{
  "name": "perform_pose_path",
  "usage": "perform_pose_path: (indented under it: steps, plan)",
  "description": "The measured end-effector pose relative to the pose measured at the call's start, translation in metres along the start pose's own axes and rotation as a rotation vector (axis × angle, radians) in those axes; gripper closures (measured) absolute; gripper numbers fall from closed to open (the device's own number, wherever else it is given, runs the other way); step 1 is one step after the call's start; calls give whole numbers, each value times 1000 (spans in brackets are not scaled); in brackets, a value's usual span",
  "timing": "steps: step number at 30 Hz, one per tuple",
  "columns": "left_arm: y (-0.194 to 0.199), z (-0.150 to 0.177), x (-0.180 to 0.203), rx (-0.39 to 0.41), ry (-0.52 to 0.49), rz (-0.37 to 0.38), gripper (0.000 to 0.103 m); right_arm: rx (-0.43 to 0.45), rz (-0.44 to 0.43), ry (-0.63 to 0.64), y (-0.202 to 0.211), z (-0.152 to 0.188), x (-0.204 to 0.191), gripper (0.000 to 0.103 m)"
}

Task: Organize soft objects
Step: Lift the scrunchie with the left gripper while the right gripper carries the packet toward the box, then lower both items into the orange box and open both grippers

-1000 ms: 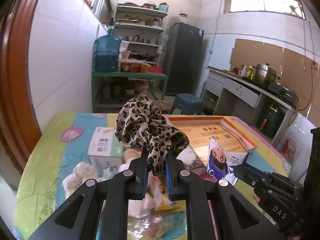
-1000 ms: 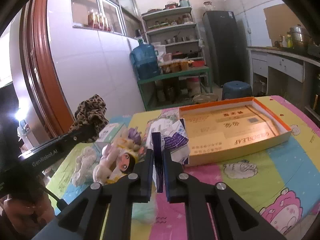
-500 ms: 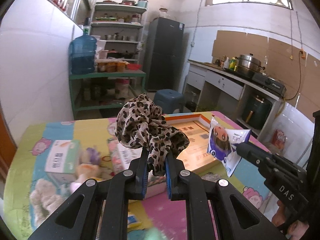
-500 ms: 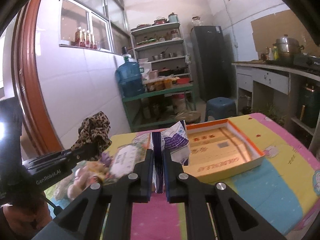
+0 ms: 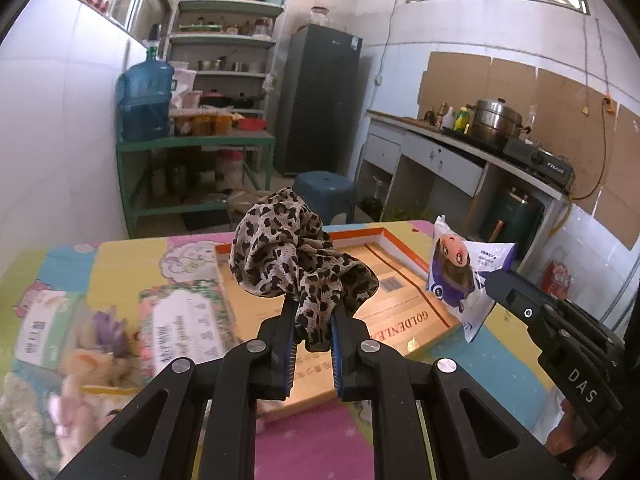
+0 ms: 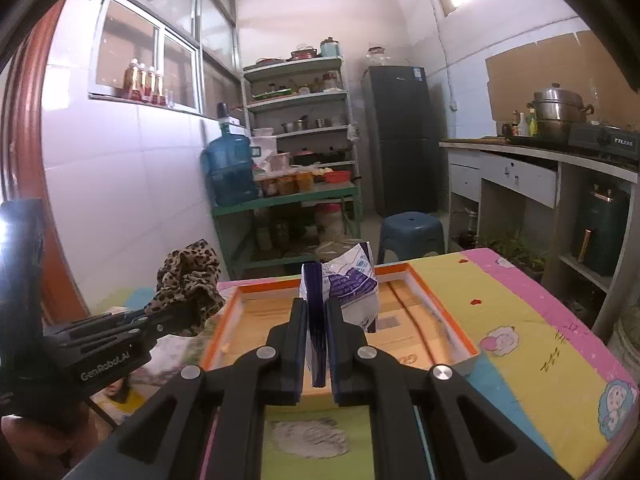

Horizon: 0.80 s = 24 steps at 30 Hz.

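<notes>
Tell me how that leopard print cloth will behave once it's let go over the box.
The leopard print cloth bunches and droops over the left gripper, so it is probably floppy and light. Released above the orange-rimmed box, it would likely slump in a heap, not roll.

Thin leopard-print cloth (image 5: 296, 264); glossy plastic pouch (image 5: 464, 272); matt cardboard tray (image 5: 400, 300).

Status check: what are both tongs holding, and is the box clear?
Left tongs shut on leopard-print cloth. Right tongs shut on purple-and-white packet. Both held above orange-rimmed box; nothing in the way.

Leopard-print cloth (image 5: 296, 256); purple-white pouch (image 5: 464, 272); orange-rimmed box (image 5: 360, 237).
</notes>
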<state>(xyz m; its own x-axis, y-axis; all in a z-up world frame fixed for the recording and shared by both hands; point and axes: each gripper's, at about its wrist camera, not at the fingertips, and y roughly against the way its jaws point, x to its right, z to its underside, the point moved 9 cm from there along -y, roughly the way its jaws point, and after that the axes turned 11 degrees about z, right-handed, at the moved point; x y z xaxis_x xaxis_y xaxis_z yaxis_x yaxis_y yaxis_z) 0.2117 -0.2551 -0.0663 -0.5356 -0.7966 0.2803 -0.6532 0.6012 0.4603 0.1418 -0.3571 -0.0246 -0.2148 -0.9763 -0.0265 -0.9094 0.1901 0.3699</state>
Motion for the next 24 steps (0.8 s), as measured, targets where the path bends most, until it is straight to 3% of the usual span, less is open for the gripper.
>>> perform_pose_path:
  steps: [12,24]
  plan:
    - [-81,3,4,-73,32,7,89,-80,49,10,-68,11,42,93]
    - [-127,24,-5,-181,74,23,89,-156,77,39,-109,28,54,92]
